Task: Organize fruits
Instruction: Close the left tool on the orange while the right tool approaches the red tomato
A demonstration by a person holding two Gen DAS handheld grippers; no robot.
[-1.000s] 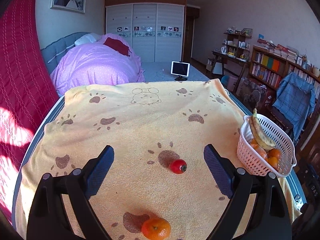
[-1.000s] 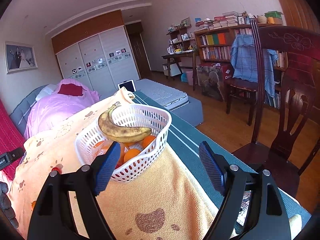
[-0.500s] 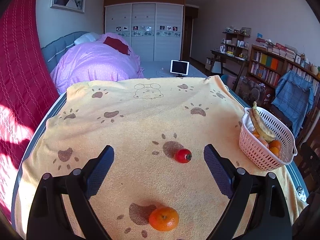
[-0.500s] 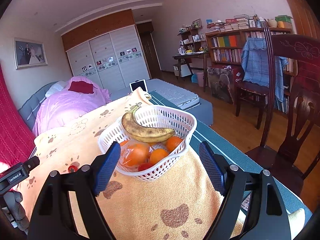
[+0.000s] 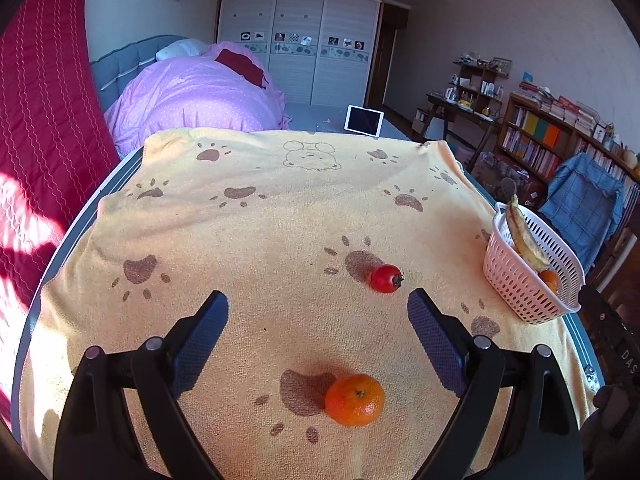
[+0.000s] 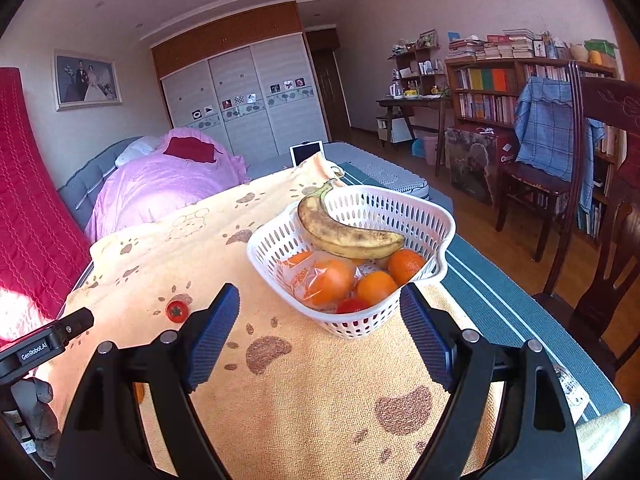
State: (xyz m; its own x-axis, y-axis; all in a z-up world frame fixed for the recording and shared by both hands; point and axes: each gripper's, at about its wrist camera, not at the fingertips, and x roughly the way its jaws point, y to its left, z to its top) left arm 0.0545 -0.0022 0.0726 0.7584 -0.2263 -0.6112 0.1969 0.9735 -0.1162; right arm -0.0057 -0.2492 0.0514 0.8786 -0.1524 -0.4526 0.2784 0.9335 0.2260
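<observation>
A home bedroom: bed (image 5: pixel 192 92) under pink quilt, sliding wardrobe (image 5: pixel 300 44), packed bookshelves (image 6: pixel 492 88), framed photo (image 6: pixel 87 79).

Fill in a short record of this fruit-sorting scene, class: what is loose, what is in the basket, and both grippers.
loose fruit: tangerine and small red tomato on the yellow towel
basket: banana, several oranges, one bagged
left gripper: open, empty, nearest the tangerine
right gripper: open, empty, facing the basket

Yellow towel (image 5: pixel 280 220) lies mostly bare — only tomato (image 5: pixel 385 278), orange (image 5: pixel 354 400) mid-surface and basket (image 5: pixel 520 292) at the right edge obstruct.
</observation>
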